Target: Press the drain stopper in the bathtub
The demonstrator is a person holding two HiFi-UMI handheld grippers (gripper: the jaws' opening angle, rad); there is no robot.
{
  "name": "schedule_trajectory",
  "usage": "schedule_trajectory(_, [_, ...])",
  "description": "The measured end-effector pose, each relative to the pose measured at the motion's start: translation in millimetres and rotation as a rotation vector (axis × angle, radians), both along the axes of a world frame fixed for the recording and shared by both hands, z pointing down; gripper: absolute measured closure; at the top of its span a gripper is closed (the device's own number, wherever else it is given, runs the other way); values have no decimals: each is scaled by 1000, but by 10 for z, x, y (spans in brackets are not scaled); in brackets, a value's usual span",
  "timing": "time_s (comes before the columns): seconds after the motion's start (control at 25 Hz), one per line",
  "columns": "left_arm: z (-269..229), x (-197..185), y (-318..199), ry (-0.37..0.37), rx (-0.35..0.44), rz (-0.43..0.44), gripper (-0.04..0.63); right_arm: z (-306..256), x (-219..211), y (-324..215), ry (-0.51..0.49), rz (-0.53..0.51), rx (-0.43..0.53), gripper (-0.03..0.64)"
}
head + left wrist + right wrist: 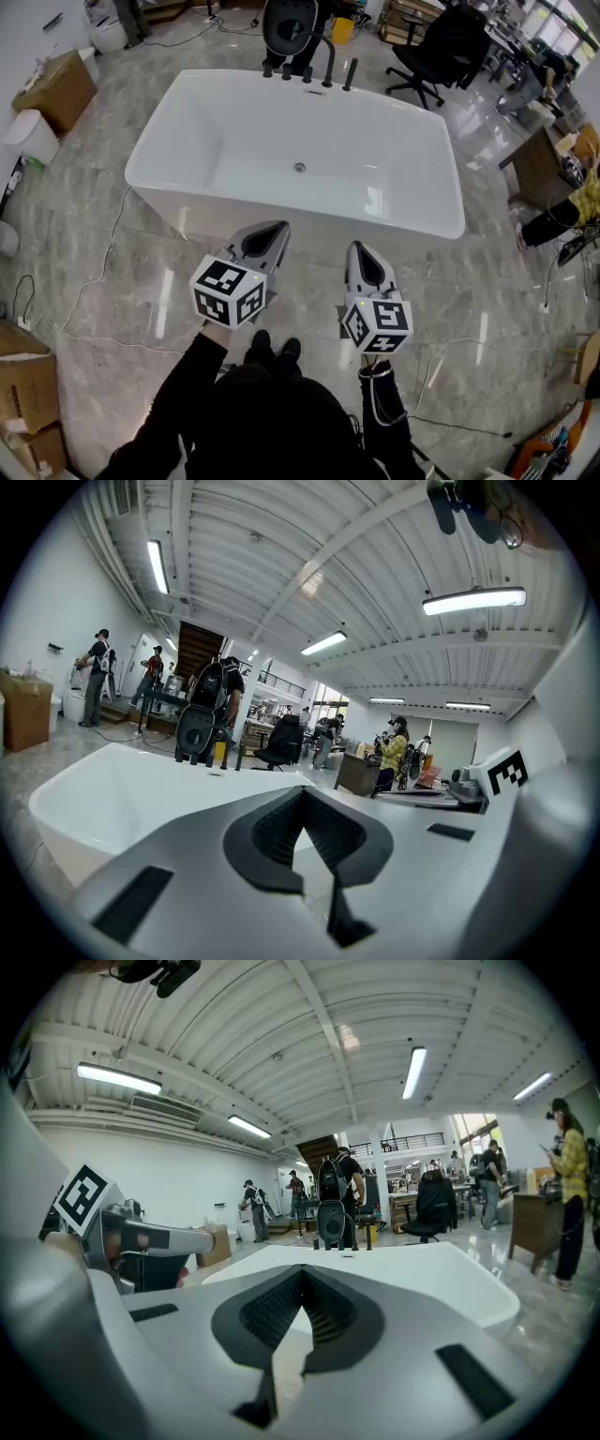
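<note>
Hovering before the bathtub (202, 141), left gripper (271, 231) and right gripper (360, 249) show fingers closed, empty. Overreaching could miss the small drain stopper (300, 168).

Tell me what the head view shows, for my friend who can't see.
A white bathtub stands empty on a grey floor, seen from above, with a small drain stopper in its bottom. Just short of it a person holds the left hand-held gripper and the right hand-held gripper, both shut and empty.
</note>
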State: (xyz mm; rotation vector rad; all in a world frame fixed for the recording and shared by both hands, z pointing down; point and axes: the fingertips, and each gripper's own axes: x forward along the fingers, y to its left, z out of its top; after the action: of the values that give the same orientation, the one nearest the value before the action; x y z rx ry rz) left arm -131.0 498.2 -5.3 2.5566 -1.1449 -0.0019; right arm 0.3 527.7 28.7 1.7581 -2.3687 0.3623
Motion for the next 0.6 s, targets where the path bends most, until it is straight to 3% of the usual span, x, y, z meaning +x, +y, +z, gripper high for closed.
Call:
schedule_trajectory(0.32, [45, -90, -31, 0, -5, -9, 597, 84, 54, 15, -59, 9, -30, 615])
schedule_trajectory(0.6, [111, -253, -188, -9, -24, -1, 597, 123, 45, -103, -46, 54, -60, 615])
